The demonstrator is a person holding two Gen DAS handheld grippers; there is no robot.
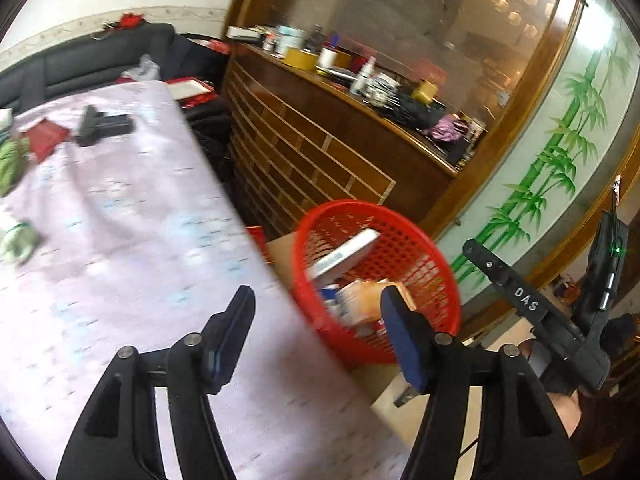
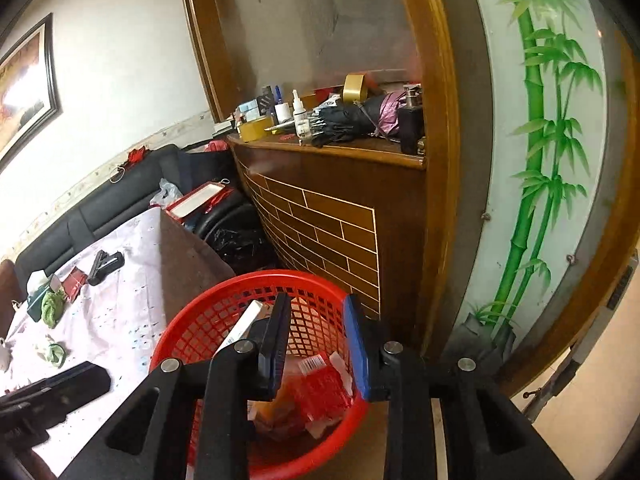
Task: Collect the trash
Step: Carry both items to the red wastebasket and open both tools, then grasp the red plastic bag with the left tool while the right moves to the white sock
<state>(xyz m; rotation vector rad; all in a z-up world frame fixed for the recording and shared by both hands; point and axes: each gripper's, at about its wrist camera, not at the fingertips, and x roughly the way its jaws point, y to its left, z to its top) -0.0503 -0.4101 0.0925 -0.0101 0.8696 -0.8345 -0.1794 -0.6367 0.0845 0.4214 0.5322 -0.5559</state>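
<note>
A red mesh basket stands on the floor beside the table, below both grippers. It holds a flat white box, a blurred orange-and-white carton and a red wrapper. My left gripper is open over the table edge and the basket rim, with nothing between its pads. My right gripper hangs open right above the basket, also bare. On the pale cloth table lie green wrappers, a crumpled white-green piece and a red box.
A black tool lies on the table's far end. A wooden cabinet with tape rolls, bottles and an umbrella on top stands behind the basket. A black sofa runs along the wall; a bamboo-painted panel is on the right.
</note>
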